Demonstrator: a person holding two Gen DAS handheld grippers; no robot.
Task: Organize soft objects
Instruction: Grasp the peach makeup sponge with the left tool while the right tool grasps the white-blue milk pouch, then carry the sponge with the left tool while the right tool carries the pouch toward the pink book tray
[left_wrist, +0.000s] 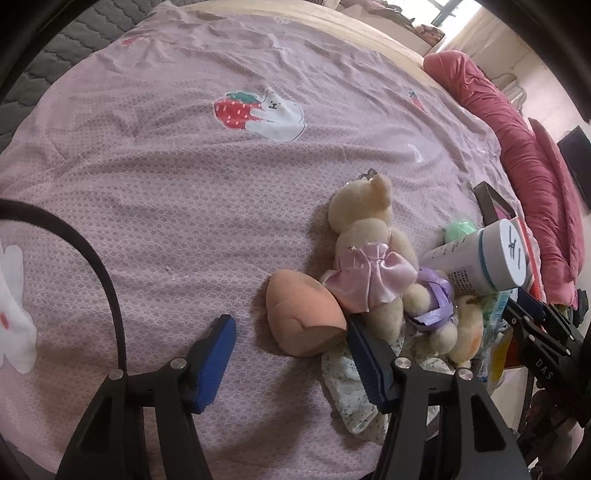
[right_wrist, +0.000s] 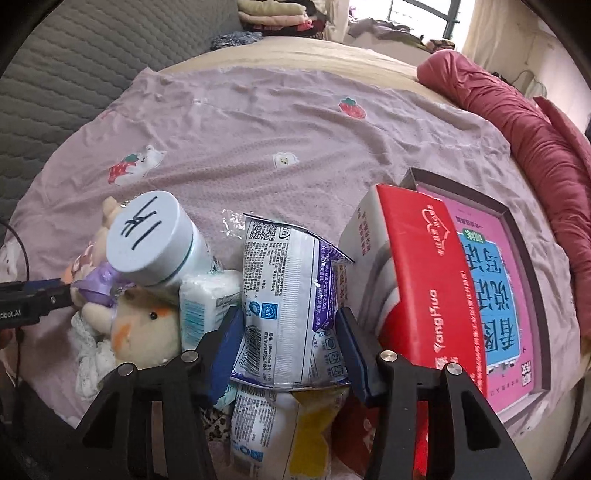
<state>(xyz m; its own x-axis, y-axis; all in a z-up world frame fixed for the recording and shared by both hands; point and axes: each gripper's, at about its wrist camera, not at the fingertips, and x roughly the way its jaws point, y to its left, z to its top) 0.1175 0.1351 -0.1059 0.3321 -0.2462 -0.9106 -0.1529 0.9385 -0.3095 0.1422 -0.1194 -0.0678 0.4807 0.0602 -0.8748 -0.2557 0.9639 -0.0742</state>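
Observation:
In the left wrist view a peach sponge egg (left_wrist: 301, 315) lies on the pink bedsheet (left_wrist: 184, 184), touching a cream teddy bear with a pink bow (left_wrist: 369, 258). My left gripper (left_wrist: 288, 347) is open; the egg sits between its fingers, against the right one. A second plush (left_wrist: 454, 332) with a purple ribbon lies beside the bear. In the right wrist view my right gripper (right_wrist: 290, 332) straddles a white and purple plastic pouch (right_wrist: 291, 295); its pads touch the pouch's sides. A cream plush face (right_wrist: 144, 328) lies to the left.
A white bottle with a marked lid (right_wrist: 155, 240) leans on the plush pile. A red carton (right_wrist: 424, 277) leans on a pink-lined box (right_wrist: 495, 280) at right. A tissue pack (right_wrist: 207, 299), a yellow pouch (right_wrist: 306, 435), floral cloth (left_wrist: 354, 398) and red bedding (left_wrist: 524, 158) are nearby.

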